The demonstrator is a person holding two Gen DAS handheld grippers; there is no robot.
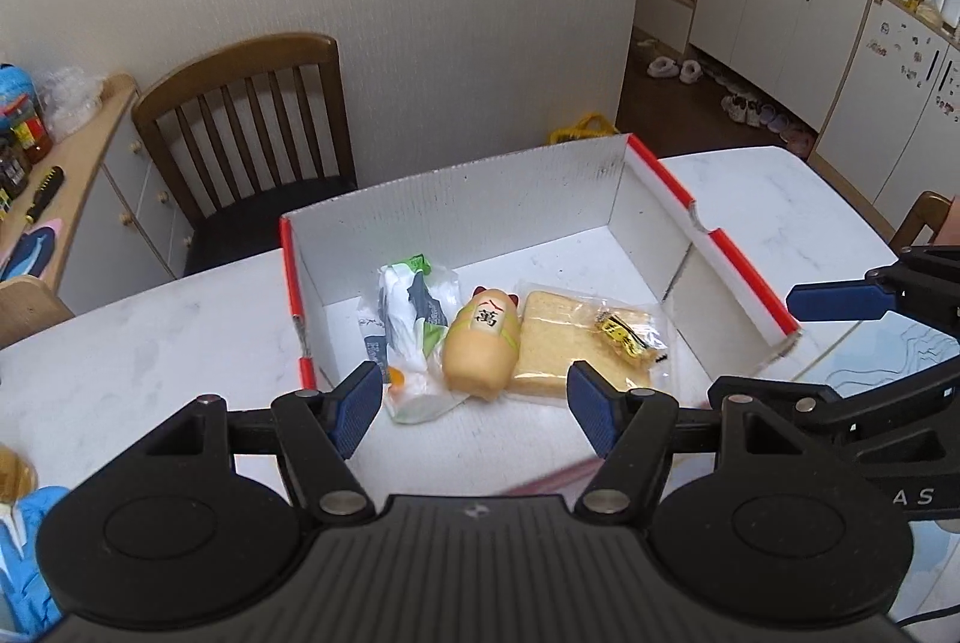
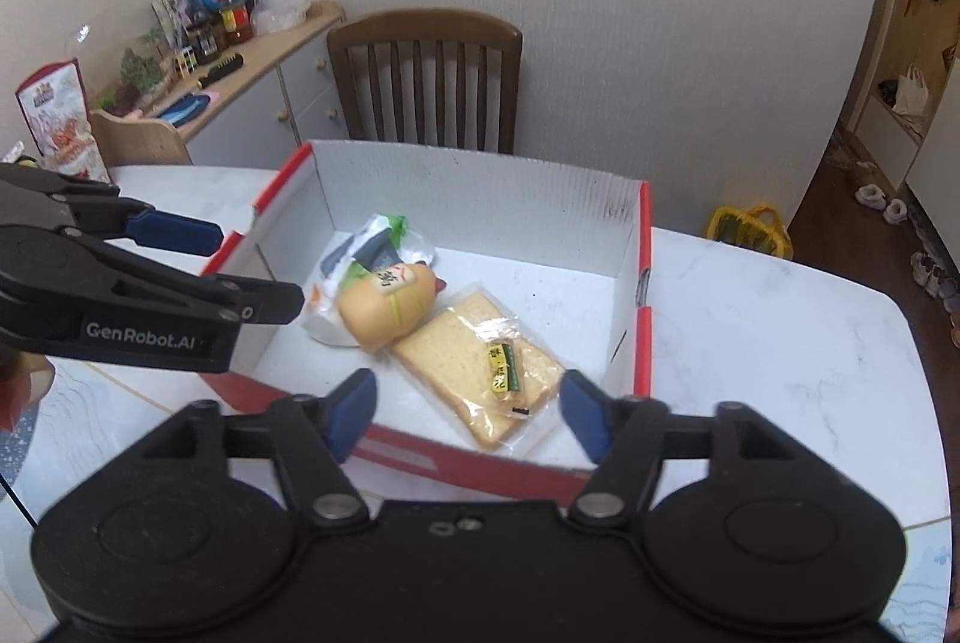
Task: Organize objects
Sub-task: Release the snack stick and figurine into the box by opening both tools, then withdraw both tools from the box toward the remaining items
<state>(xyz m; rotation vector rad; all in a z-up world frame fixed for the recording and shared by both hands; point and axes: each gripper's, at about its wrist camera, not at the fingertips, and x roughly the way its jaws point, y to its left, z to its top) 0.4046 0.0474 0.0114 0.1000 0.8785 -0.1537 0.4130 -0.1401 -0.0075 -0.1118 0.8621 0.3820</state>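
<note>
On the tabletop (image 1: 150, 343) stands an open box (image 1: 480, 199) holding, left to right in the left wrist view, a crumpled packet (image 1: 408, 337), a toy figure (image 1: 480, 349) touching it, and wrapped bread (image 1: 564, 343) with a small sachet (image 1: 621, 334) on top, a chair (image 1: 252, 127) behind.

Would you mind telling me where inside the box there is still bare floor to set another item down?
The box floor is bare behind the three items, up to the back wall, and along the right wall beside the wrapped bread slice. The near left is crowded: the white-and-green packet, the cat-faced toy and the bread lie side by side, touching.
</note>
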